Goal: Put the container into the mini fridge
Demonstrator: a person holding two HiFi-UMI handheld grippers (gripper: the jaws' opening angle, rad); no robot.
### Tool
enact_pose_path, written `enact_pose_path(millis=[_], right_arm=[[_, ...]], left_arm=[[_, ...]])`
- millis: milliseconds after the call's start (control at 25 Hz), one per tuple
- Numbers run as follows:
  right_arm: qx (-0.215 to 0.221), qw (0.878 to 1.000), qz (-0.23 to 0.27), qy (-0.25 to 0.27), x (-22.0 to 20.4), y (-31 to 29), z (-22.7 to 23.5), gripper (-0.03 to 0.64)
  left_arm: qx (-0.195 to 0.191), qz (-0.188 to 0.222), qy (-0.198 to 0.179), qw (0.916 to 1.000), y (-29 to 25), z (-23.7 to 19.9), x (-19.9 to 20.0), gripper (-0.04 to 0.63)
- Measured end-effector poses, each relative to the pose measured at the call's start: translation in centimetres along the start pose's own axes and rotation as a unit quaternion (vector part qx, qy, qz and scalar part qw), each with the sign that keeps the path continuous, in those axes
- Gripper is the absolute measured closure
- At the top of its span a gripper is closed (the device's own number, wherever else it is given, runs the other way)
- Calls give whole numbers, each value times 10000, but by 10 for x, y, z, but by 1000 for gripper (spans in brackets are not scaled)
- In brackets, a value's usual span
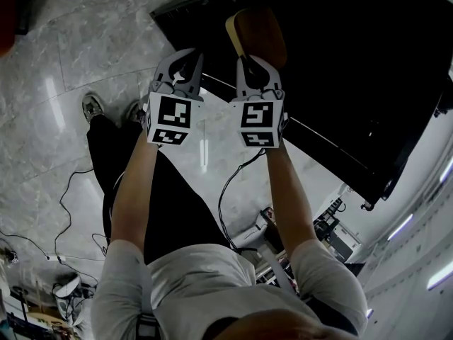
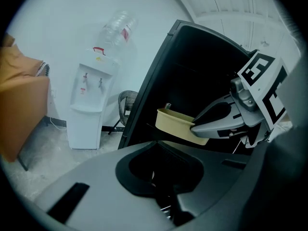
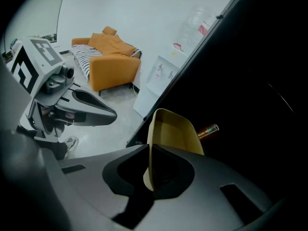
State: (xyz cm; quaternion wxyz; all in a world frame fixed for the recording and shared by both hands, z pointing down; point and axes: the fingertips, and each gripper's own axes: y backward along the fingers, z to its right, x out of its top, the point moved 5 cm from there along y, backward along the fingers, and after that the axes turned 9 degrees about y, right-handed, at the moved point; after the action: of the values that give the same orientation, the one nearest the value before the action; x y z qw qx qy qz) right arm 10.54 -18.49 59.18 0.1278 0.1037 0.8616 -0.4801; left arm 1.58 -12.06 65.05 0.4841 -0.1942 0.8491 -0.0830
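Hanging level with its partner, the left gripper (image 1: 182, 61) has its jaws together on nothing, kept free, I judge, as a spare hand. To its right, the right gripper (image 1: 253, 62) pinches one thin wall of the container (image 1: 260, 32) — a smooth, pale-yellow plastic tub with rounded corners, tipped on edge at the dark mouth of the glossy black mini fridge (image 1: 354, 83) — not yet set down inside.

right gripper (image 1: 253, 64) – grips container (image 1: 259, 32) at mini fridge (image 1: 340, 83) mouth | left gripper (image 1: 185, 57) – beside it, holding nothing
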Motion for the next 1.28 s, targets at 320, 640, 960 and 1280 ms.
enact_pose_path(millis=[320, 640, 960, 1280], right_arm=[[72, 9999, -64, -75, -11, -20, 14, 565], [95, 9997, -134, -187, -23, -37, 21, 565], [89, 9987, -205, -468, -35, -49, 32, 565], [49, 9987, -350, -365, -40, -57, 35, 565]], left_arm=[[36, -138, 114, 9998, -23, 2, -8, 584], [16, -365, 77, 9993, -40, 3, -21, 584], [21, -421, 37, 9991, -52, 5, -23, 584], [-33, -479, 23, 9988, -56, 9, -26, 584]])
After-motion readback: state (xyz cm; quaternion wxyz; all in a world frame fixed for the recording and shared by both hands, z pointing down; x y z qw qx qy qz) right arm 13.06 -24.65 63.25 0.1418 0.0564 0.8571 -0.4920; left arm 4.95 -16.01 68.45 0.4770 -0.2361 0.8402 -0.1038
